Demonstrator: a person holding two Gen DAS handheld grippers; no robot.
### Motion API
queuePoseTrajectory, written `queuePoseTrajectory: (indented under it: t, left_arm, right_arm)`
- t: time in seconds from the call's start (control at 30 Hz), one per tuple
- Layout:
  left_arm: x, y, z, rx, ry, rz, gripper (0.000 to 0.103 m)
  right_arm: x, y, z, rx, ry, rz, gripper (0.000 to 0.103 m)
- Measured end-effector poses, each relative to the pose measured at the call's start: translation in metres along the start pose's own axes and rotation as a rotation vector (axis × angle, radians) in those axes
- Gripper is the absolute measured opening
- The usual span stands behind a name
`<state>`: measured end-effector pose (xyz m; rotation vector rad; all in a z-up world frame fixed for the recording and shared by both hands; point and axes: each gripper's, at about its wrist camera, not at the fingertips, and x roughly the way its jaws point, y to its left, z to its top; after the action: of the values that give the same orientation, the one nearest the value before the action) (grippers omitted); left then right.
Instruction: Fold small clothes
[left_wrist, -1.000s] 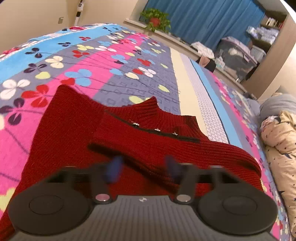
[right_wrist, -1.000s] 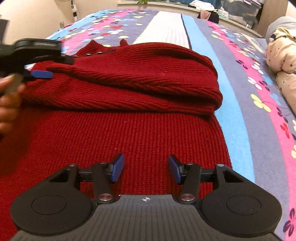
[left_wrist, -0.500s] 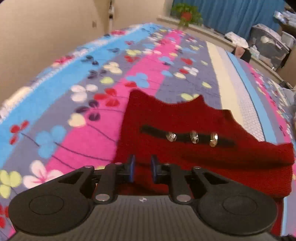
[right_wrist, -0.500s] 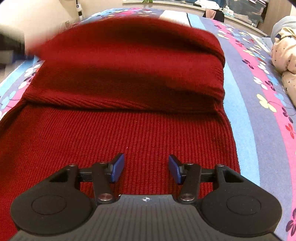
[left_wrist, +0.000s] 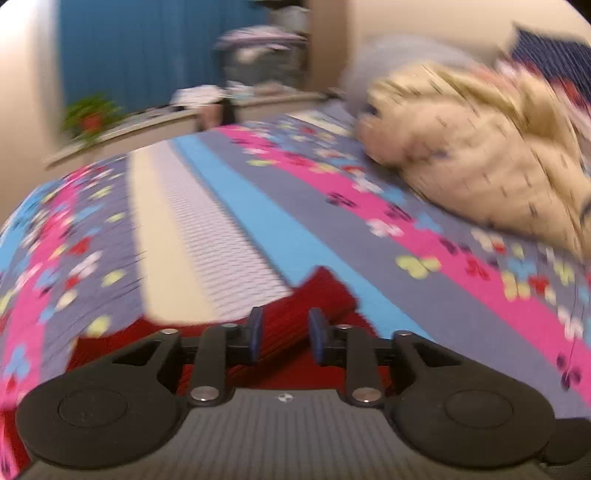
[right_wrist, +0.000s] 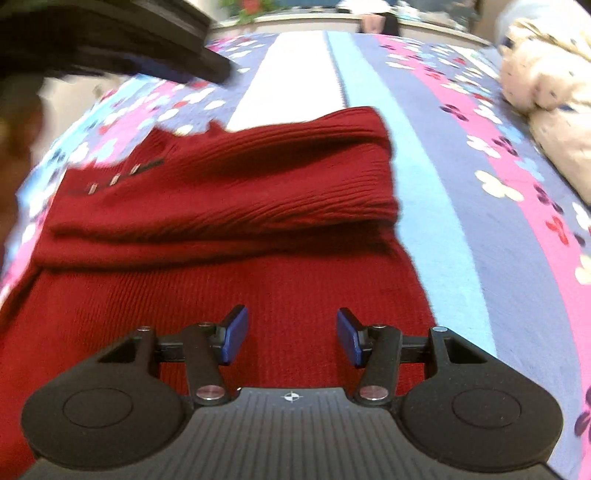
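Nearest in the right wrist view: right gripper (right_wrist: 291, 334), blue pads set well apart, nothing between them, hovering over the plain lower body of the red knitted sweater (right_wrist: 229, 295). Spread on the striped floral bedspread (right_wrist: 480, 221), with the upper part folded down into a thick ribbed layer across the middle; small metal buttons (right_wrist: 112, 181) on a dark placket at far left of that fold. Beyond, at the top left corner, a blurred dark shape, the other tool's body most likely.

In the left wrist view, heavily blurred: left gripper (left_wrist: 284, 338), jaws just opened to a moderate gap, a ribbed red cuff or edge (left_wrist: 314, 299) seen through the gap, contact not discernible. Farther right, a cream patterned quilt (left_wrist: 480, 147) bunched on the bed. At far left, a potted plant (left_wrist: 90, 120) on a ledge before a blue curtain (left_wrist: 140, 51).
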<state>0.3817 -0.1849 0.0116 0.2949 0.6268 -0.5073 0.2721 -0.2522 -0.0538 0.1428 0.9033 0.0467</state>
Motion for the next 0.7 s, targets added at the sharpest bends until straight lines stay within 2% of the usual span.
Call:
queuePoseTrajectory:
  t: [0.07,0.2,0.23,0.3,0.37,0.4,0.43,0.47,0.5,0.53,0.57,0.6,0.63,0.67,0.7]
  left_arm:
    - [0.024,-0.027,0.008,0.115,0.017,0.001,0.053]
    - [0.067,-0.069,0.008,0.33,0.076,-0.016,0.058]
    - [0.079,-0.077,0.005,0.394,0.092,-0.001,0.058]
    - [0.104,-0.088,-0.001,0.564,0.119,0.033,0.045]
    - [0.117,-0.086,-0.002,0.687,0.137,0.027,0.02]
    - [0.125,-0.076,0.006,0.673,0.128,0.055,0.016]
    - [0.134,-0.061,0.019,0.599,0.117,0.134,0.006]
    - [0.142,-0.042,0.031,0.467,0.116,0.233,0.006]
    - [0.149,-0.021,0.039,0.294,0.136,0.28,0.006]
    - [0.156,-0.012,0.038,0.221,0.182,0.263,0.007]
    - [0.165,-0.015,0.031,0.251,0.253,0.225,0.01]
    - [0.17,-0.025,0.022,0.358,0.279,0.227,0.01]
    - [0.168,-0.031,0.018,0.429,0.238,0.268,0.014]
    - [0.165,-0.028,0.019,0.404,0.198,0.314,0.014]
    - [0.163,-0.014,0.024,0.294,0.181,0.345,0.014]
  right_arm:
    - [-0.003,-0.017,0.005,0.097,-0.014,-0.008,0.055]
    - [-0.004,-0.051,0.01,0.264,-0.023,-0.05,0.055]
    - [-0.004,-0.058,0.01,0.301,-0.02,-0.059,0.055]
    - [-0.004,-0.069,0.011,0.36,-0.013,-0.057,0.055]
    - [-0.004,-0.074,0.012,0.384,-0.01,-0.044,0.055]
    - [-0.005,-0.076,0.013,0.388,-0.012,-0.039,0.055]
    - [-0.006,-0.077,0.014,0.392,-0.015,-0.034,0.055]
    - [-0.006,-0.077,0.015,0.394,-0.017,-0.03,0.055]
    - [-0.006,-0.078,0.016,0.395,-0.019,-0.025,0.055]
    - [-0.005,-0.077,0.014,0.395,-0.021,-0.025,0.055]
    - [-0.004,-0.078,0.014,0.394,-0.02,-0.026,0.055]
    - [-0.004,-0.079,0.013,0.393,-0.018,-0.026,0.055]
    - [-0.004,-0.08,0.013,0.394,-0.011,-0.021,0.055]
    - [-0.003,-0.08,0.013,0.396,-0.006,-0.014,0.055]
    - [-0.001,-0.078,0.015,0.398,-0.003,-0.009,0.055]
